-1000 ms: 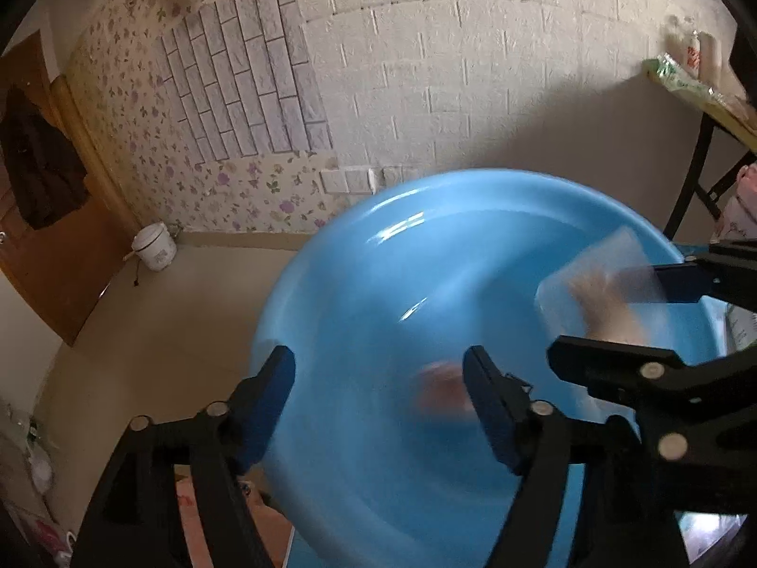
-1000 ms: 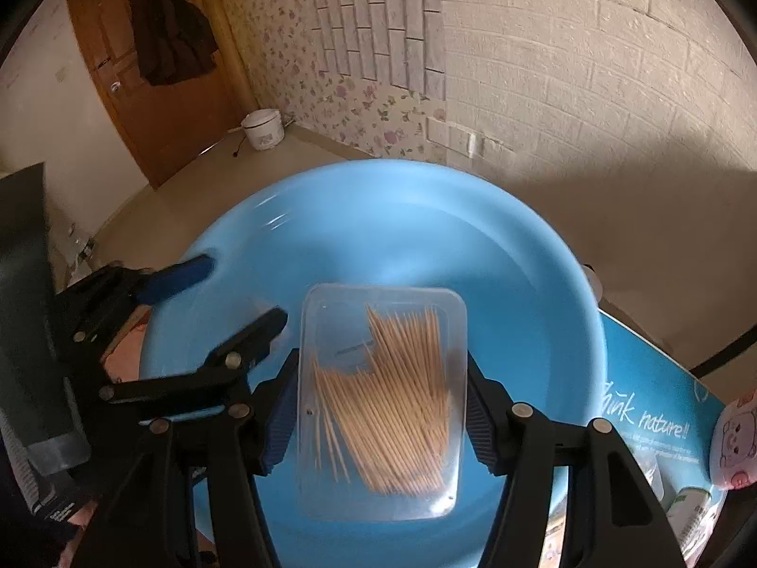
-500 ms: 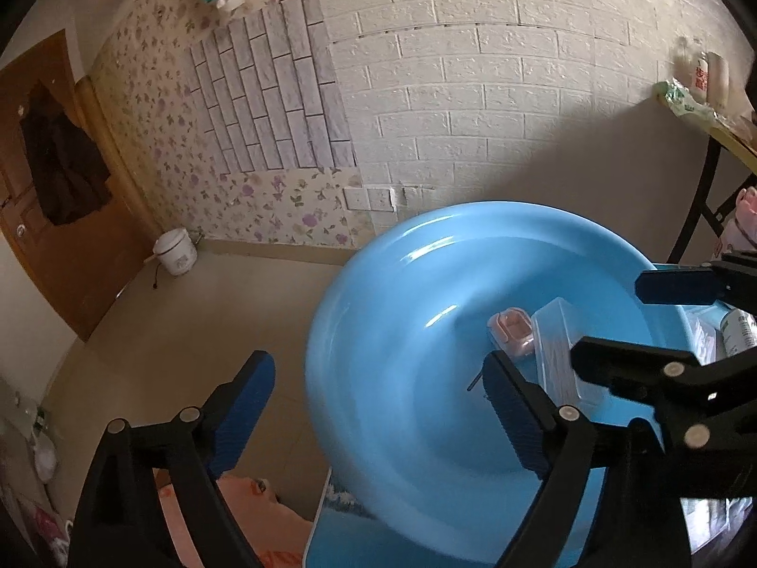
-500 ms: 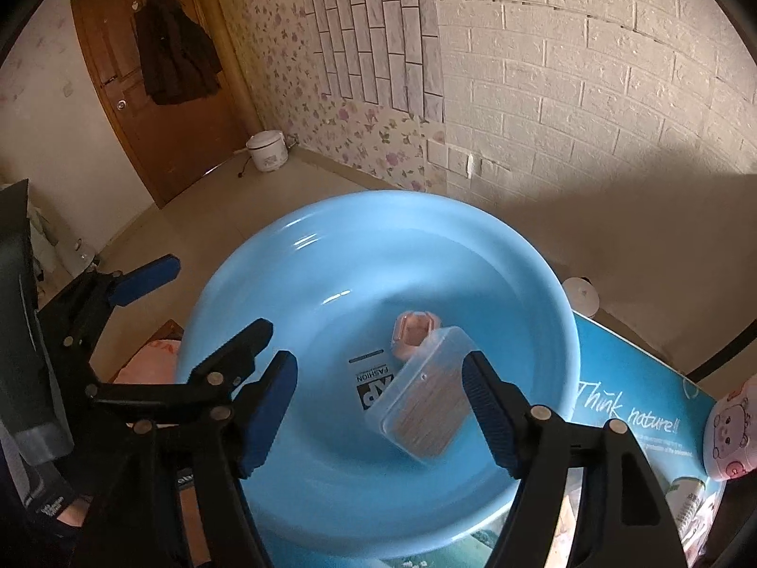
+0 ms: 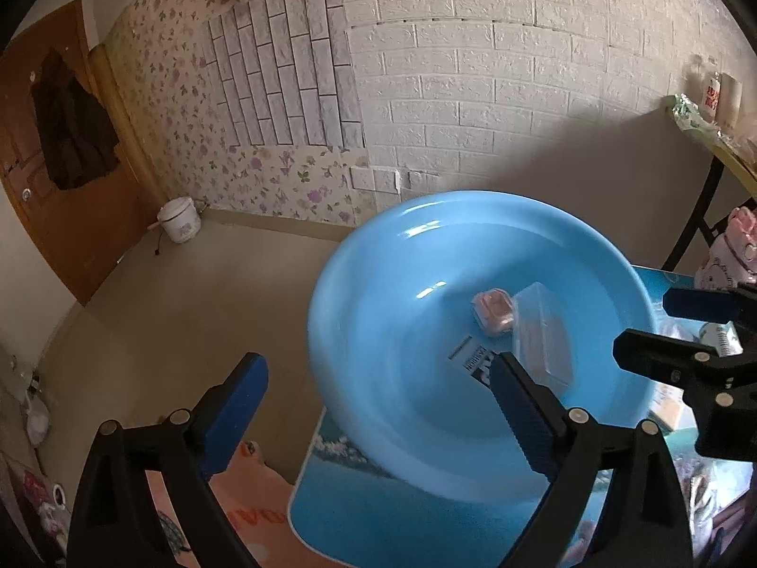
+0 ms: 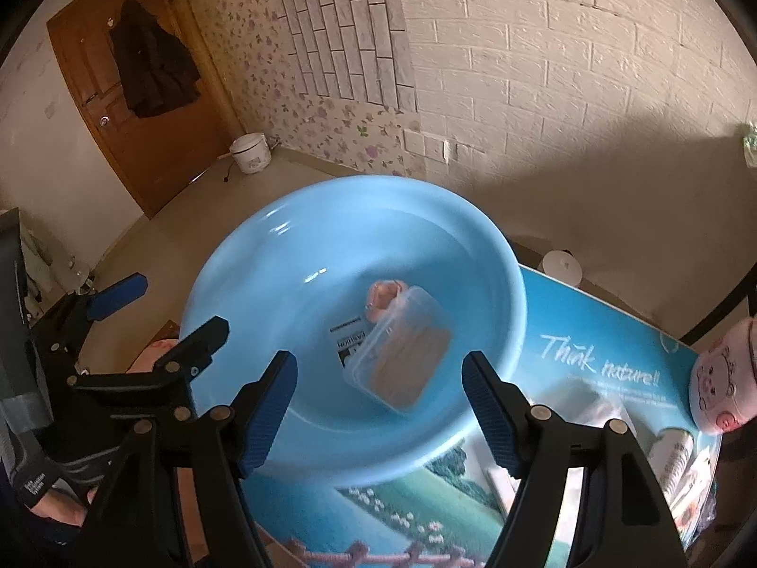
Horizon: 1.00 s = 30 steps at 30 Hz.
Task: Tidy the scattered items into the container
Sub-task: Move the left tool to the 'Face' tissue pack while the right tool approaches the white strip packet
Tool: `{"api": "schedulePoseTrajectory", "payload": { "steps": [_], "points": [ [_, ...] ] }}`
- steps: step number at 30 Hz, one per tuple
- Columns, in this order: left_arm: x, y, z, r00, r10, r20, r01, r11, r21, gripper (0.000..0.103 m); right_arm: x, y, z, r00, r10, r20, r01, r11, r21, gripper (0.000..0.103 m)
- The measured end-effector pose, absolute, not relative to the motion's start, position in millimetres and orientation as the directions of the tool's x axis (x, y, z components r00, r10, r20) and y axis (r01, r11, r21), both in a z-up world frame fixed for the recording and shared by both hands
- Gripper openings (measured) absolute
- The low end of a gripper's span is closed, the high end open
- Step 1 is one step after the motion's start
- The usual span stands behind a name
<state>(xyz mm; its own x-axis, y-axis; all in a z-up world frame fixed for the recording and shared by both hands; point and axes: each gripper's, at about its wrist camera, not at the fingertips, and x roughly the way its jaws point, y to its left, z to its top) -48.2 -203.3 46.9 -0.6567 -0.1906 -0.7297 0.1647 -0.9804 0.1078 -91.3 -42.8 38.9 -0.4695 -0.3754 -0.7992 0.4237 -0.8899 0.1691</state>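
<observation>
A round blue basin (image 5: 331,331) (image 6: 227,293) stands on the table. In it lie a clear box of toothpicks (image 5: 544,336) (image 6: 402,355), a small pink item (image 5: 494,310) (image 6: 385,298) touching the box's far end, and a black-and-white printed card (image 5: 473,359) (image 6: 350,336) partly under the box. My left gripper (image 5: 376,378) (image 6: 180,305) hovers over the basin's left rim, its jaws opening with nothing between them. Above the basin's near side, my right gripper (image 6: 378,369) (image 5: 646,324) stands open and holds nothing.
The basin sits on a blue landscape-print mat (image 6: 596,359). A pink pig container (image 6: 719,388) and several packets (image 6: 672,454) lie at the mat's right. A white pot (image 5: 179,226) stands on the floor by the wall. A gloved hand (image 6: 47,497) grips the left tool.
The right gripper let go of the toothpick box, which now lies in the basin beside the dropped pink item. Both grippers opened wider and drew up and back from the basin.
</observation>
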Motion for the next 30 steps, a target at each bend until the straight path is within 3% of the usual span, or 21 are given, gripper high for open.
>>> {"api": "schedulePoseTrajectory", "payload": {
  "steps": [30],
  "points": [
    [-12.2, -101.9, 56.6, -0.678, -0.06, -0.733, 0.013, -0.998, 0.069, 0.097, -42.4, 74.0, 14.9, -0.471, -0.309, -0.826, 0.315, -0.934, 0.169, 0.078]
  ]
}}
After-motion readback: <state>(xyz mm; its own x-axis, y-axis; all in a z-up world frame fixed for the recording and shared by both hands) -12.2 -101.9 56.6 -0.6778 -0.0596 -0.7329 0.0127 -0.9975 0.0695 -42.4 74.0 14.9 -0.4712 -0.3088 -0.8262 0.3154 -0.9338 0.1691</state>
